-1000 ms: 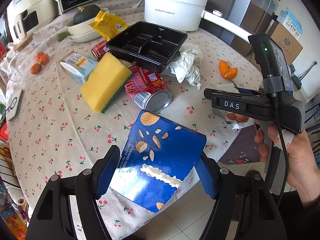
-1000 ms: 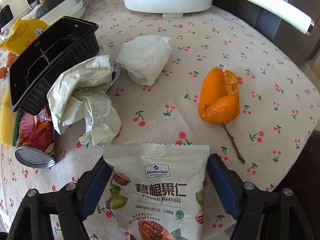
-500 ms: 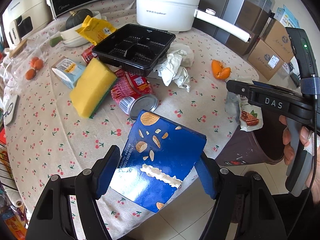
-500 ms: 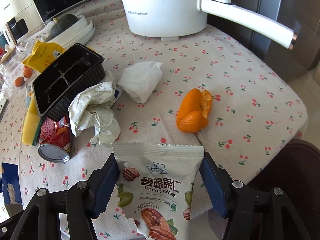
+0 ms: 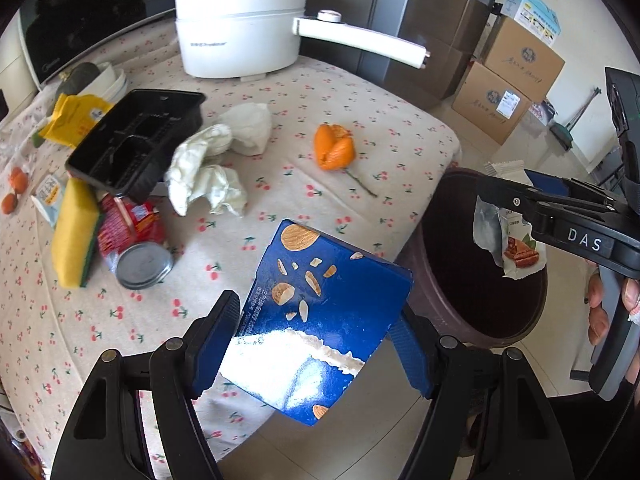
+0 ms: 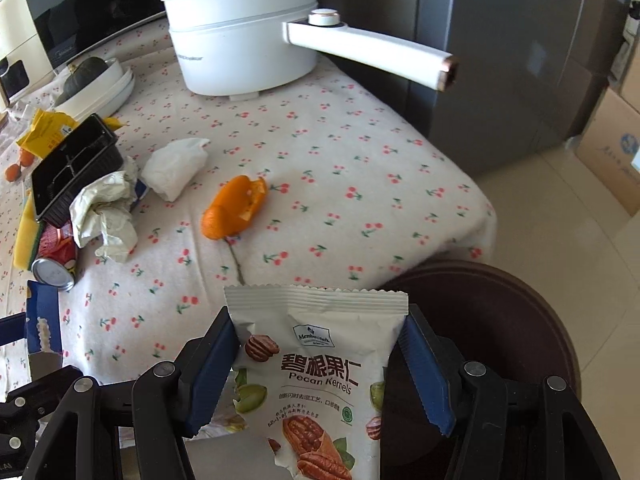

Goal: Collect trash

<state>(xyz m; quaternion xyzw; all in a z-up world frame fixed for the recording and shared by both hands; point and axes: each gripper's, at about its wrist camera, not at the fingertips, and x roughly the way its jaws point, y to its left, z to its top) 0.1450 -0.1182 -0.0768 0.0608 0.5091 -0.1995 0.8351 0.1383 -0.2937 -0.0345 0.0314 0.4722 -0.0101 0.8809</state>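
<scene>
Right gripper (image 6: 318, 364) clamps a torn pecan packet (image 6: 320, 364) above the brown bin (image 5: 484, 256) off the tabletop's near corner; left gripper (image 5: 316, 328) grips a blue box (image 5: 320, 312) beside it. Next, likely: release both inside the rim.

Glossy cardboard box (image 5: 320, 320); matt cloth tablecloth (image 5: 340, 128); crumpled paper (image 5: 204, 176).

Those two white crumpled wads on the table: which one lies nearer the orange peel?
The smoother, rounded tissue wad, which is closer to the orange peel. The creased paper wad lies farther left, against the black tray.
</scene>
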